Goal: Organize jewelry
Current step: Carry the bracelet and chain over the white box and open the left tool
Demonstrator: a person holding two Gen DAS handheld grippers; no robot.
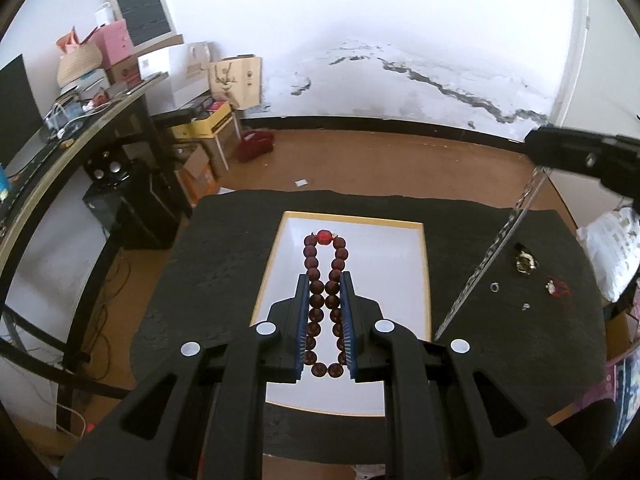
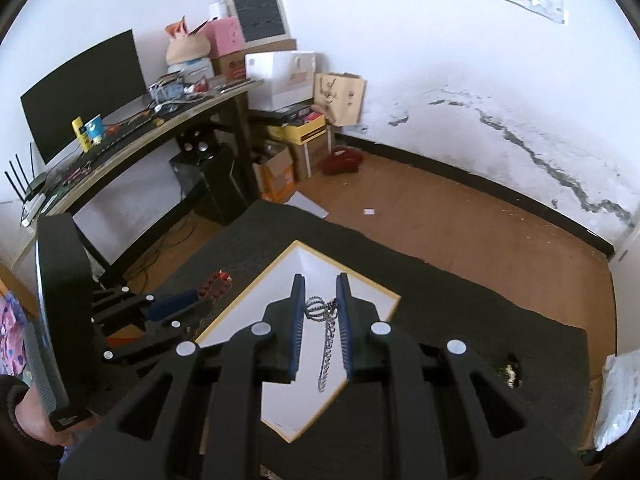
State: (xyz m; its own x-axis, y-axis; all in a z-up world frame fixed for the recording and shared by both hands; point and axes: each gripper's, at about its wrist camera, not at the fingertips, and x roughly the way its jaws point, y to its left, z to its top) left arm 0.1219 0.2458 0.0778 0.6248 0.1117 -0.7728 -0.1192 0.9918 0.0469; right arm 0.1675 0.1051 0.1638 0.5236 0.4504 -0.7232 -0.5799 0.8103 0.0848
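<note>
Left gripper [image 1: 325, 280]: jaws drawn in on a bead bracelet [image 1: 325, 300], the blue pads pressing both sides of the loop. The bracelet is a closed string of round, dark red-brown beads, glossy, all alike in size, with one brighter red bead [image 1: 323, 236] flanked by small gold spacers at the far end. The pinch has squeezed the loop into two long parallel rows; the far end projects past the fingertips, the near end curves round between the pad bases. It is carried above the white tray [image 1: 400, 264] — a shallow rectangular box, white inside, yellow-edged — which lies on a black mat [image 1: 224, 264].

Right gripper [image 2: 320, 280]: jaws pressed together as far as they go, holding a silver chain [image 2: 326, 344]. Fine metal links, bright against the white tray [image 2: 384, 300]; near the fingertips the chain bunches into small coils, and a single strand hangs back along the pads to a loose end. In the left wrist view the same chain [image 1: 492, 256] shows as a thin taut diagonal line running down from the right gripper's black body at the upper right edge.

Loose on the mat, right of the tray: a gold-and-black piece [image 1: 525, 262], a small red-and-white piece [image 1: 556, 287], a small clear ring [image 1: 495, 288] — details too small to read.
</note>
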